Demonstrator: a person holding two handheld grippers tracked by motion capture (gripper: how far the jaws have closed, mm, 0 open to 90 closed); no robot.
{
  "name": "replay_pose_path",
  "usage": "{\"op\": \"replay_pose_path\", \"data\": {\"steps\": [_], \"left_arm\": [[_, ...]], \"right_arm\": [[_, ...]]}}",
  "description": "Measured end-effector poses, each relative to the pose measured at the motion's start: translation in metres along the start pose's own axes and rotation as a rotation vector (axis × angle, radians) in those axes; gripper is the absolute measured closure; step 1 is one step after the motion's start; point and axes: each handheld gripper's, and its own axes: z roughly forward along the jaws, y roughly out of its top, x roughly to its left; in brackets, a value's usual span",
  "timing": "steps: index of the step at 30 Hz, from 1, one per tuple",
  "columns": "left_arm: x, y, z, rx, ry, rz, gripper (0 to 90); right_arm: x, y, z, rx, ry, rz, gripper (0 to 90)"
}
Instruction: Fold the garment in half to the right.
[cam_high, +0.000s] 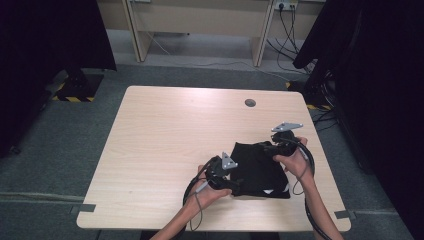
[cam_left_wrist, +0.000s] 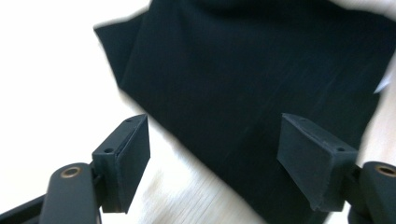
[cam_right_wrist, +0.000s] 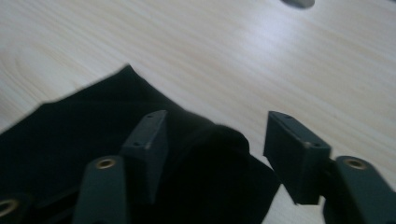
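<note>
A folded black cloth (cam_high: 260, 171) lies on the pale wooden table (cam_high: 165, 145), near its front right. My left gripper (cam_high: 234, 184) sits at the cloth's front left edge. In the left gripper view it is open (cam_left_wrist: 215, 158), its jaws wide apart over the cloth (cam_left_wrist: 243, 84) and the bare wood beside it. My right gripper (cam_high: 265, 147) is at the cloth's far right corner. In the right gripper view it stands open (cam_right_wrist: 217, 149), with a raised fold of the cloth (cam_right_wrist: 205, 172) bulging between its jaws.
A small round grey cap (cam_high: 250, 103) is set in the table top toward the back. The left and far parts of the table are bare wood. Black curtains hang at both sides, and a light desk (cam_high: 200, 25) with cables stands beyond.
</note>
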Motion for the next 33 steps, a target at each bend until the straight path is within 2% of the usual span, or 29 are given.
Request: {"op": "replay_pose_path", "data": {"steps": [1,3,5,8,9,14,17,20,22,24,27,29,31,33], "left_arm": [[-0.001,-0.003,0.002,0.008,0.003,0.004,24.1],[-0.001,-0.007,0.002,-0.008,0.004,-0.010,24.3],[-0.001,-0.008,0.002,-0.012,0.005,-0.012,24.1],[-0.001,-0.009,0.002,-0.013,0.004,-0.017,24.1],[-0.001,-0.009,0.002,-0.013,0.002,-0.018,24.0],[-0.002,-0.009,0.002,-0.014,0.005,-0.029,23.7],[-0.004,-0.007,0.002,-0.009,-0.010,-0.039,22.1],[-0.006,-0.005,0.004,-0.001,-0.017,-0.031,21.9],[-0.006,-0.005,0.005,-0.001,-0.019,-0.038,21.7],[-0.007,-0.005,0.005,-0.002,-0.019,-0.037,21.8],[-0.007,-0.005,0.006,-0.002,-0.020,-0.044,21.7],[-0.007,-0.005,0.005,-0.005,-0.018,-0.041,21.7],[-0.007,-0.005,0.004,-0.010,-0.016,-0.035,21.7],[-0.007,-0.006,0.001,-0.022,-0.018,-0.041,21.0]], "right_arm": [[-0.002,-0.002,0.002,0.027,0.002,-0.011,51.8],[-0.006,-0.008,0.006,0.063,0.024,-0.023,65.9],[-0.013,-0.014,0.012,0.080,0.059,0.001,81.7],[-0.014,-0.014,0.010,0.054,0.078,0.010,86.4],[-0.014,-0.013,0.007,0.036,0.073,-0.004,87.0],[-0.008,0.002,-0.022,-0.052,0.040,-0.040,87.8],[-0.005,0.006,-0.033,-0.063,-0.003,-0.074,87.9],[-0.009,-0.004,-0.025,-0.021,-0.038,-0.069,87.8],[-0.016,-0.016,-0.011,0.025,-0.048,-0.060,87.8],[-0.024,-0.036,0.008,0.071,-0.035,-0.027,87.7],[-0.025,-0.042,0.010,0.048,-0.025,-0.003,87.7],[-0.025,-0.043,0.008,0.053,-0.033,-0.010,86.8],[-0.026,-0.044,0.007,0.046,-0.036,0.005,81.0],[-0.027,-0.043,0.007,0.031,-0.062,0.013,64.5]]}}
